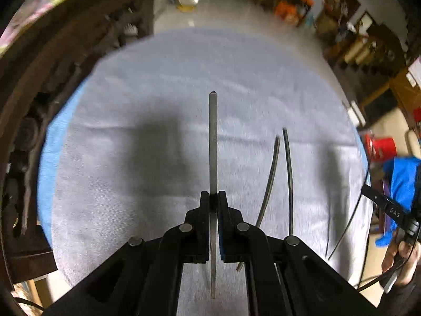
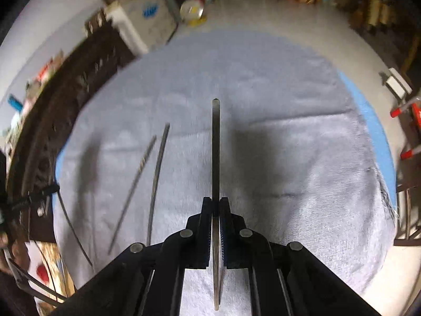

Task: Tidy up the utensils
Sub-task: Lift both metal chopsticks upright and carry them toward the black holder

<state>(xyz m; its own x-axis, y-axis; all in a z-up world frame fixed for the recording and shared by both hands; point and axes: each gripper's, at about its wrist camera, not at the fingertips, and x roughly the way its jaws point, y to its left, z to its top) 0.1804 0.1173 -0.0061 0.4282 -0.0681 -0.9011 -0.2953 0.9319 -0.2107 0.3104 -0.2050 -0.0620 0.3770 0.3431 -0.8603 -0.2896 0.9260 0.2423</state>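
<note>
**Both grippers held a thin metal utensil above the towel**

In the left wrist view, the left gripper (image 1: 213, 197) was clenched on a flat metal utensil (image 1: 213, 142), seen from its thin edge. The utensil ran between the black fingers (image 1: 204, 205) and pointed toward 12 o'clock, with its tip over the grey towel (image 1: 131, 79). Its kind could not be told from this edge. At about 2 o'clock from the fingers, two more thin utensils (image 1: 281, 173) lay just beside each other on the towel. Farther out, at 3 o'clock, a person's hand (image 1: 400, 252) held the other tool, near a blue cloth (image 1: 402, 179).

In the right wrist view, the right gripper (image 2: 216, 202) was also clenched, on a second flat metal piece (image 2: 215, 147) that pointed toward 12 o'clock. At 10 o'clock from it, the same two thin utensils (image 2: 147, 179) lay on the towel (image 2: 302, 144). Beyond the towel's far edge, near 11 o'clock, stood a white box (image 2: 139, 18) on the floor.
</note>
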